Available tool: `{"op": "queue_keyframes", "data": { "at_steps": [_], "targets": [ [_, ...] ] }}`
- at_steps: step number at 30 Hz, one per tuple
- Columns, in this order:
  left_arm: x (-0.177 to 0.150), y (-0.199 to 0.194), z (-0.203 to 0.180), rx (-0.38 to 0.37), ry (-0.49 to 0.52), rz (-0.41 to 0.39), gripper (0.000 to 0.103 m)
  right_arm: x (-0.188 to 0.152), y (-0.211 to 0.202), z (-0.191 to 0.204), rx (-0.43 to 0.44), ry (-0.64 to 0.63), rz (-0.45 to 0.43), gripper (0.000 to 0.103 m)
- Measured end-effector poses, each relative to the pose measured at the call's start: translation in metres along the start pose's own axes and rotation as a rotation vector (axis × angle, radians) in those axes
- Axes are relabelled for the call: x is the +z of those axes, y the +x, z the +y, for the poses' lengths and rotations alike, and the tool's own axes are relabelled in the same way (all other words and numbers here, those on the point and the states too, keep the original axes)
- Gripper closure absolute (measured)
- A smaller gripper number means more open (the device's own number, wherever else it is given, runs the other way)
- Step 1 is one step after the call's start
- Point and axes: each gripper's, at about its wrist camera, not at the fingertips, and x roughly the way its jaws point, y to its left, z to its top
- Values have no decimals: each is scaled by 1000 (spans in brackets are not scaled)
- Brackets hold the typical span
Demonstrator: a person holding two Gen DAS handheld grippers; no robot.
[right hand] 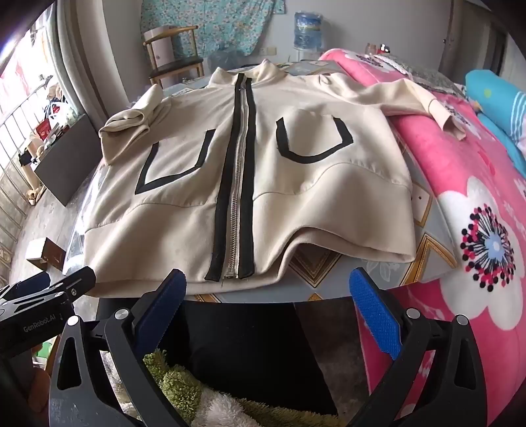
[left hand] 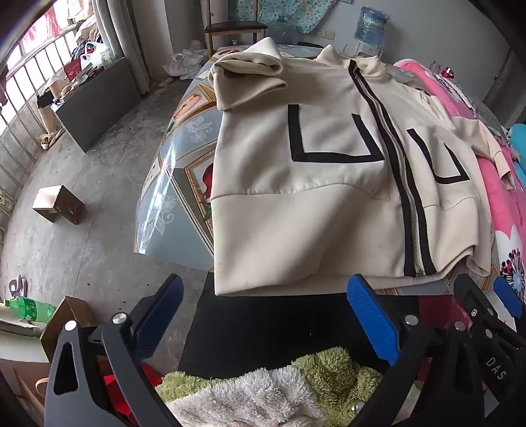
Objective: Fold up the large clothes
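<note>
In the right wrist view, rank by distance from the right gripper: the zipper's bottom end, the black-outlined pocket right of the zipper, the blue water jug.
1. Silver zipper's bottom end, just ahead of the right gripper.
2. Black-outlined pocket, mid-jacket, right.
3. Blue water jug, back wall.

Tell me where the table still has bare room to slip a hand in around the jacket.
Bare table shows right of the jacket, between its side seam and the pink blanket, and under its lifted hem near the zipper. A strip also runs along its left side. The far end is crowded by the bunched sleeve.
</note>
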Motion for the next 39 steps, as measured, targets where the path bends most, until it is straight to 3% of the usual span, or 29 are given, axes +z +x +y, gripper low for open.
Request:
{"op": "queue_keyframes", "data": {
  "at_steps": [39],
  "targets": [
    [-5, 2, 1, -9, 3, 17, 5, 0, -8, 6, -11, -15, -9, 7]
  ]
}}
